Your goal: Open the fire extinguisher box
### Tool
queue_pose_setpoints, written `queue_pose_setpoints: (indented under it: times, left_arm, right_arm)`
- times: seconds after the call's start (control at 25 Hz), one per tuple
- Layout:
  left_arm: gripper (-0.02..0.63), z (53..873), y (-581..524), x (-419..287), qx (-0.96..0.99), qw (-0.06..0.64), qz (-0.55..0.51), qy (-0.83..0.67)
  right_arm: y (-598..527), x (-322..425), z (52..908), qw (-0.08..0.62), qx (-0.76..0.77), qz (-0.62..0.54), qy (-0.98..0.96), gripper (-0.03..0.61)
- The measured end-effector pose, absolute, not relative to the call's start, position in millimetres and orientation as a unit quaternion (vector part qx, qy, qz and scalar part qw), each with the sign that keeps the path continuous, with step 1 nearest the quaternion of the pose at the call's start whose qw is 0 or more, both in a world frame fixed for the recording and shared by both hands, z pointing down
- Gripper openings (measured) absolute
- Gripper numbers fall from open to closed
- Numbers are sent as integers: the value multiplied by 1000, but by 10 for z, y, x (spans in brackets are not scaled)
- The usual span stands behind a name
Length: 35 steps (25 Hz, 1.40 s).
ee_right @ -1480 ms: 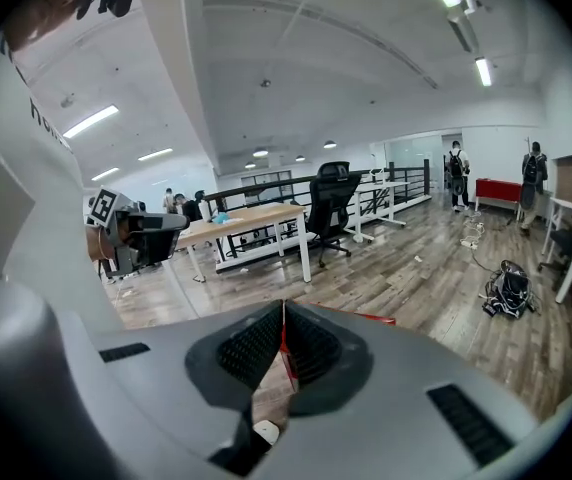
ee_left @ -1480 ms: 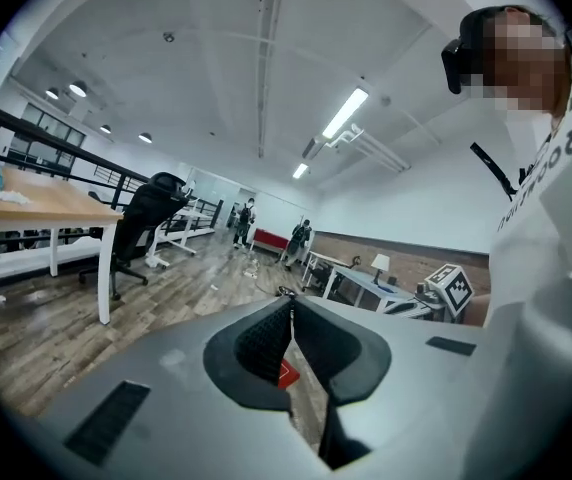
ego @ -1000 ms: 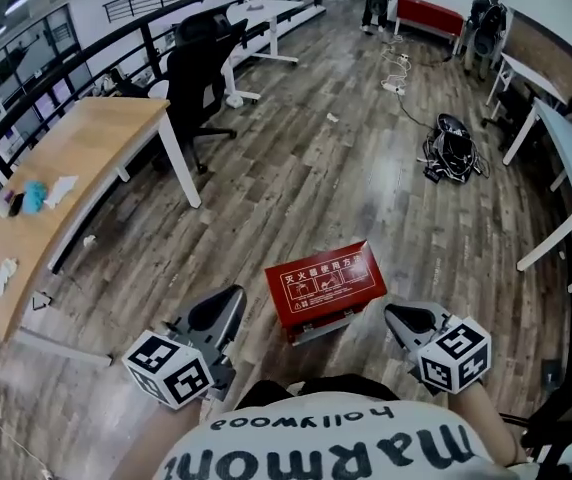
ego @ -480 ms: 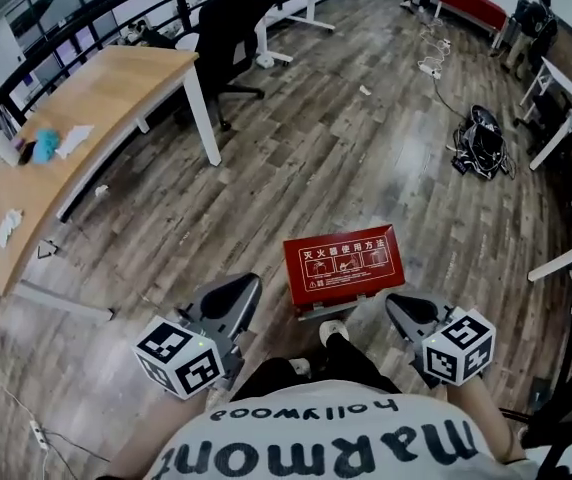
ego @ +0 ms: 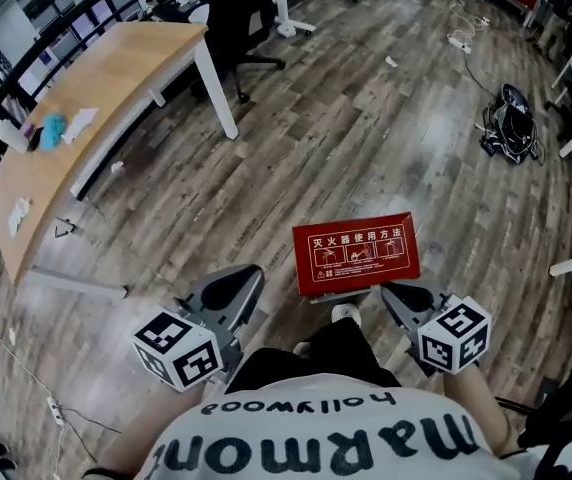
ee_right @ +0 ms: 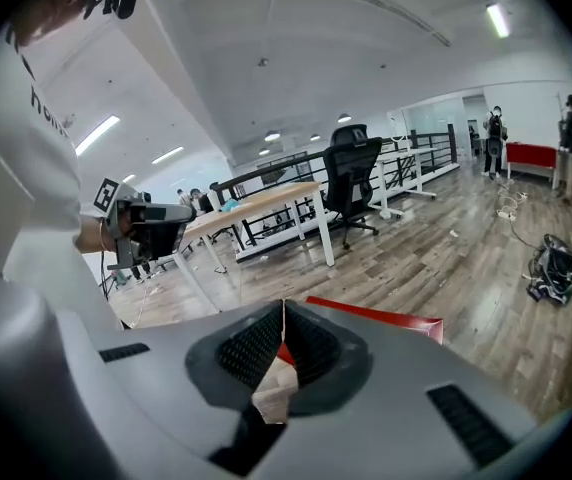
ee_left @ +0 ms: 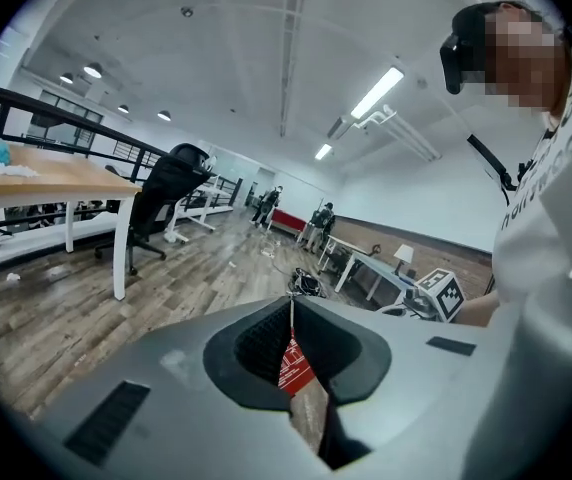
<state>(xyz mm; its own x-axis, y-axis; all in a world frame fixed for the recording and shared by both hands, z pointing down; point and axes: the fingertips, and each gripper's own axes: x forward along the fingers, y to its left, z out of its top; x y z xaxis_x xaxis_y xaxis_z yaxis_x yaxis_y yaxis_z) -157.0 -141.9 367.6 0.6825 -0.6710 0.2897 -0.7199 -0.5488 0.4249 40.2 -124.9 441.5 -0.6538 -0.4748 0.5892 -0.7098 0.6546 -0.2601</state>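
Lying on plank floor (ego: 316, 138), box (ego: 356, 253) faces left gripper (ego: 246, 274) and right gripper (ego: 394, 292), both closed.

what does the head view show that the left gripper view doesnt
Head view only: the whole labelled lid of the fire extinguisher box. Left gripper view only: the ceiling lights, and the left gripper with jaws together. Both: the wooden desk, the right gripper, and the box, though only a red sliver in the left gripper view.
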Motion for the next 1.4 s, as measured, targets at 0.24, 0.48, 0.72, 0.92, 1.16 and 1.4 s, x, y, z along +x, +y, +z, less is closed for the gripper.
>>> queue_pose_setpoints:
  times: [0.24,0.48,0.72,0.92,1.16,1.4]
  left_arm:
    - [15,3765,-1580,-1181,886,276,50,-369]
    - [15,3883,-1778,-931,878,264,116,-382]
    - [15,4073,-1964,-637,877,253,170,-372]
    - [15,4210,-2144,-344,877,265,177,-360]
    - [15,4410,-2238,-96,873,288,183,-349]
    - [15,4581,-2332,34,868,298,196,-345]
  right_arm:
    - [-1332,729,4792,233,339,299,-861,11]
    - [-1447,876,5176,154,318,387,-852,11]
    - [-1571,1064,5702,69,307,487,-815,11]
    - [-1587,1223,6123,55,301,534,-788,11]
    - [-1569,1341,6584,61,304,580,-753,70]
    - [-1613,1320,7001,35,302,652,-694,222]
